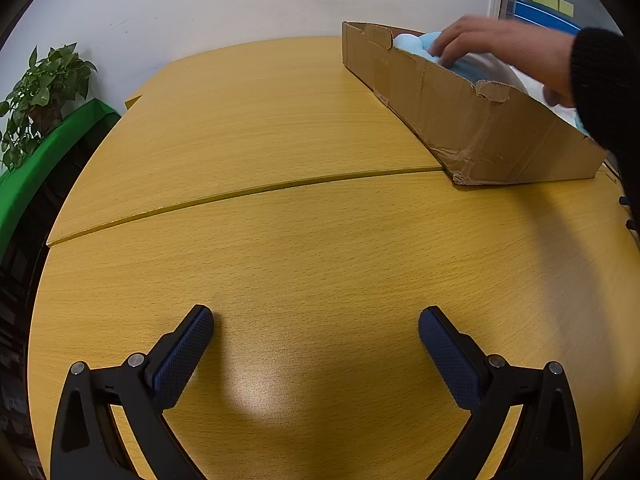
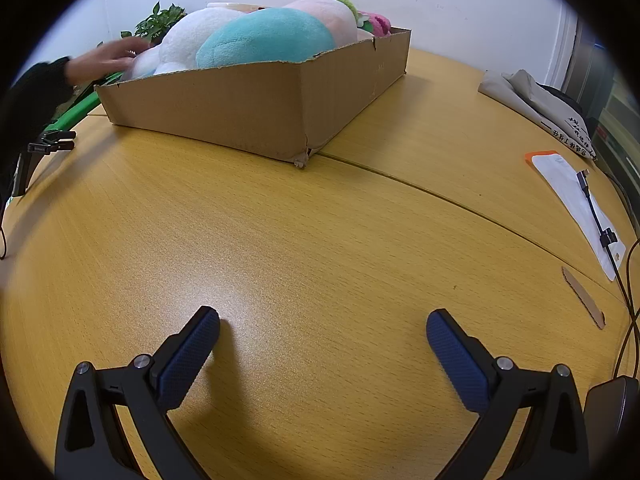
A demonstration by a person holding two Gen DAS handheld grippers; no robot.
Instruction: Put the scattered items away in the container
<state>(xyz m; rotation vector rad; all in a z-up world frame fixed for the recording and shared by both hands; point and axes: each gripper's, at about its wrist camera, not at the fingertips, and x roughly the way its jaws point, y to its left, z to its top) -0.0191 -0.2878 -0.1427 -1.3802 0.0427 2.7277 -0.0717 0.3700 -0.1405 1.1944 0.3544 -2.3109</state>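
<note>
A white wall backs a wood-grain worktop made of two curved sections that meet at a thin seam. On it stands a shallow, battered cardboard box, its torn rim and crushed corner plain in the right wrist view. The box is heaped with plush toys: a teal plush at the front, a white plush beside it, a pale pink one with a green tuft behind, and something pink and green at the far corner that is too small to name with confidence. A bare hand in a black sleeve reaches over the box wall and rests on the toys.

The left tongs hover low over bare worktop, spread wide with nothing between the blue textured pads. The right tongs are likewise spread wide and empty, well short of the box.

Off to the side a potted plant sits by a green panel. In the right wrist view, a folded grey cloth, a white pouch with an orange edge, a black cable and a cardboard strip lie along the worktop's edge.
</note>
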